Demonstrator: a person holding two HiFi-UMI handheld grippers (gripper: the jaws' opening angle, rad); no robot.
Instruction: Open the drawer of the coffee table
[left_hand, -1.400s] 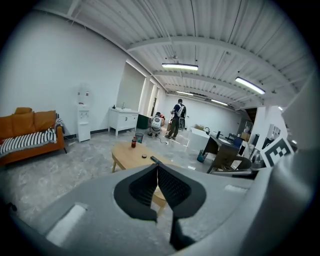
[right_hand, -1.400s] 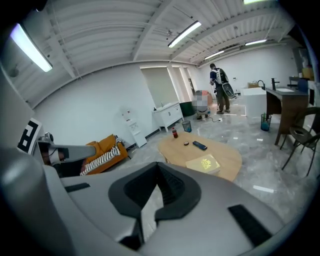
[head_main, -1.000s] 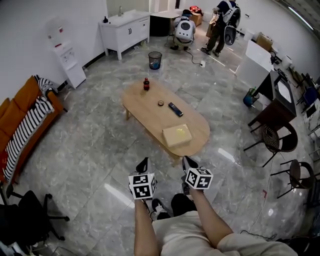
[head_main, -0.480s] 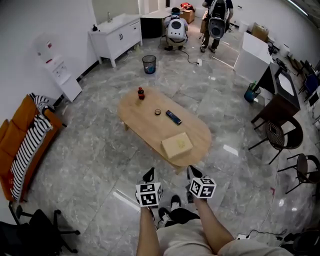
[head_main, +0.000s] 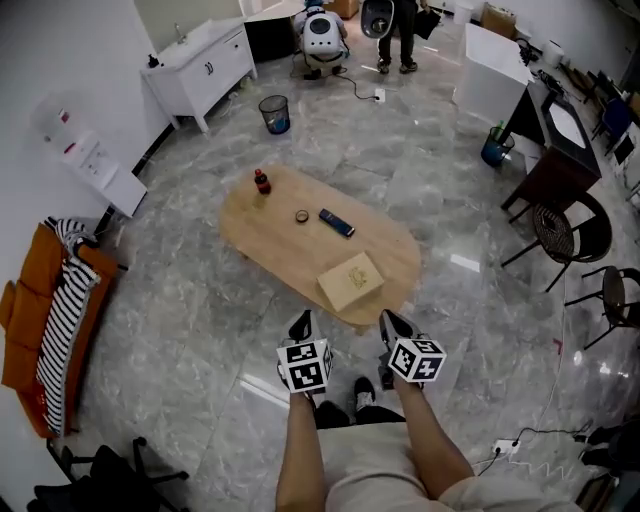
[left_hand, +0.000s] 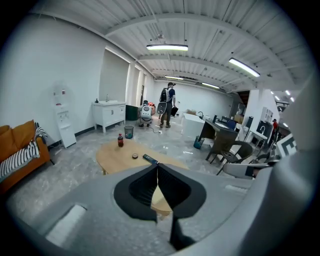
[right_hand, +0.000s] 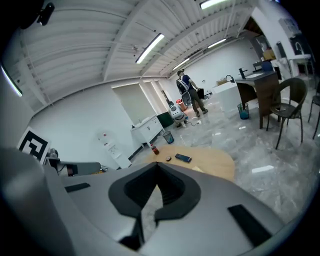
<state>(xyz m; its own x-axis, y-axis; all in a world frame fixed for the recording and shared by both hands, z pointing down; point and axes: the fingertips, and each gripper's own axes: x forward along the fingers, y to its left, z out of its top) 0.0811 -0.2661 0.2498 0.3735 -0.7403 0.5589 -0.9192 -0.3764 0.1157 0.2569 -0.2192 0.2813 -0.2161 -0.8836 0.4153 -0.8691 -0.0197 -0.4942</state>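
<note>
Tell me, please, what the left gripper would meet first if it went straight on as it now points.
Most likely the near end of the coffee table, beside the tan box; the left gripper aims there, though depth is unclear.

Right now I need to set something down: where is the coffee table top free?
Free: the right end of the coffee table, past the remote and the box; also the near-left stretch between the bottle and the box. Crowded: the middle, where the small round object sits beside the remote.
</note>
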